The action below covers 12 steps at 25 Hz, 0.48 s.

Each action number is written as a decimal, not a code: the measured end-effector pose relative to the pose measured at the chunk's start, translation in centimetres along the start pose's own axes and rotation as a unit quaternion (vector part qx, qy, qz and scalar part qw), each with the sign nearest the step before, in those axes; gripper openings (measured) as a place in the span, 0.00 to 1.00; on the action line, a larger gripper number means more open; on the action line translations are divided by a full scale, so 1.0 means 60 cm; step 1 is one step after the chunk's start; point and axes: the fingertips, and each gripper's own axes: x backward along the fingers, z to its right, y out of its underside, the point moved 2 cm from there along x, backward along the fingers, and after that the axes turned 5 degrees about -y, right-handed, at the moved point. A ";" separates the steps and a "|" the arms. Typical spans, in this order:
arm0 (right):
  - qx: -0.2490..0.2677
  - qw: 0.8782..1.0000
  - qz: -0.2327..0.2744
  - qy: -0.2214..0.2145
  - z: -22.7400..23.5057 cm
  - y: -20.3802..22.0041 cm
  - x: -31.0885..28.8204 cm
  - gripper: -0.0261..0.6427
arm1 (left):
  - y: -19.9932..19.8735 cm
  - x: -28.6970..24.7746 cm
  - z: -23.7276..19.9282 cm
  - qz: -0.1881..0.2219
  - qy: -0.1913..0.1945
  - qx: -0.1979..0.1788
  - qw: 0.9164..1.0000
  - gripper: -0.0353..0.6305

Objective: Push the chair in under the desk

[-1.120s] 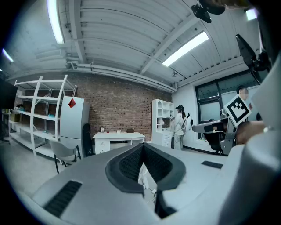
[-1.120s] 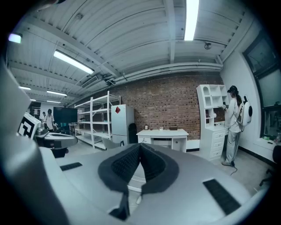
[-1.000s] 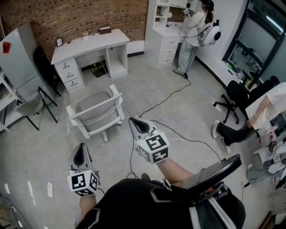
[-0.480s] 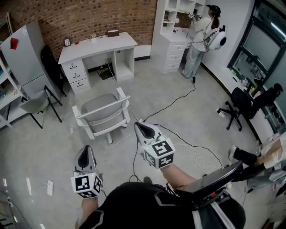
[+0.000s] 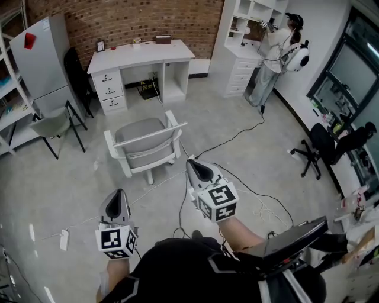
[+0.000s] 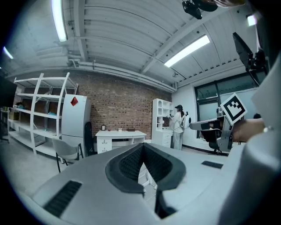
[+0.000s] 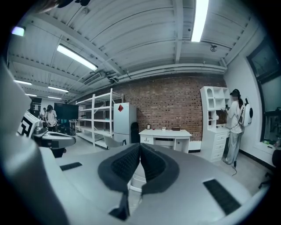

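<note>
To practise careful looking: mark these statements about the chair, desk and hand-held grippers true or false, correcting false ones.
The white desk with drawers stands against the brick wall. True.
The grey-cushioned, white-framed chair is tucked under the desk. False: it stands out on the floor, apart from it.
The left hand-held gripper and the right hand-held gripper are both shut and empty. True.
A person sits in the chair. False: its seat is empty; a person stands at the white shelf unit.

a grey-cushioned, white-framed chair (image 5: 145,144), a white desk (image 5: 142,56), a red-brown brick wall (image 5: 136,18), a grey floor (image 5: 71,189).
</note>
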 end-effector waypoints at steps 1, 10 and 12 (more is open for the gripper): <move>0.004 1.000 0.002 0.002 -0.006 -0.002 -0.004 0.05 | 0.002 0.000 -0.008 0.001 0.003 0.001 1.000 0.06; 0.021 1.000 -0.001 -0.007 -0.054 -0.003 -0.035 0.05 | 0.008 -0.006 -0.049 0.005 0.015 -0.003 1.000 0.06; 0.021 1.000 0.001 -0.009 -0.049 -0.001 -0.047 0.05 | 0.012 -0.016 -0.051 0.004 0.012 -0.005 1.000 0.06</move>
